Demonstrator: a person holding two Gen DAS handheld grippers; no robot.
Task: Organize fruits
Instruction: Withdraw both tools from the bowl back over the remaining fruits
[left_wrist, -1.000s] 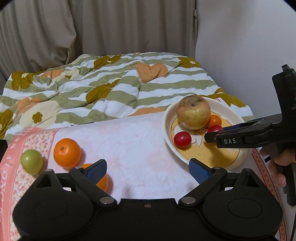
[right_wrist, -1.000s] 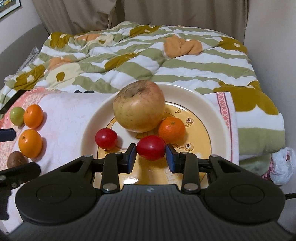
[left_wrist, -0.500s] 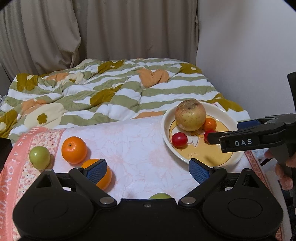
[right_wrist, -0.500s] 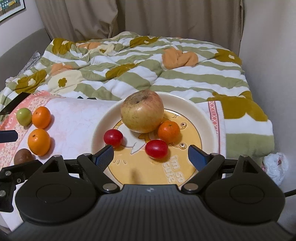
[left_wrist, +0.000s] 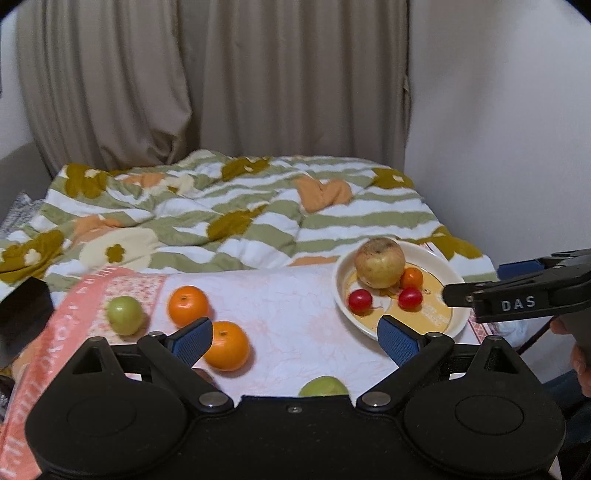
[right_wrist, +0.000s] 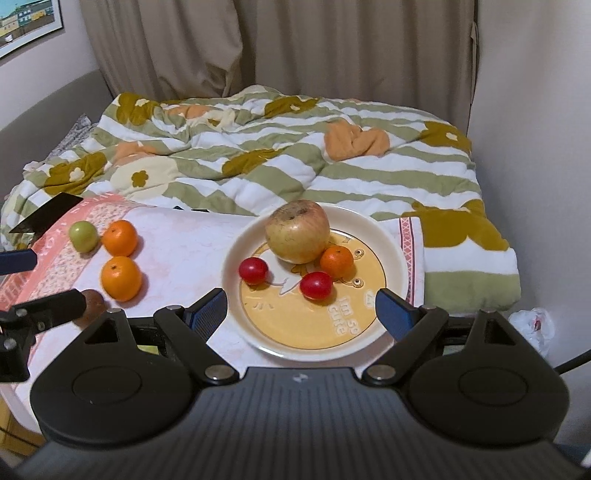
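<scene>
Both the left claw (left_wrist: 295, 338) and the right claw (right_wrist: 301, 308) gape empty; the plate (right_wrist: 391, 240) holds an apple (right_wrist: 297, 230) and two tomatoes.

Both black grippers, left gripper (left_wrist: 295, 336) and right gripper (right_wrist: 301, 309), carry blue ribbed pads, silver screws, white "DAS" lettering

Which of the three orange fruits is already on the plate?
The small orange fruit tucked against the big apple on the plate. The other two oranges lie off it on the cloth, left of it.
</scene>
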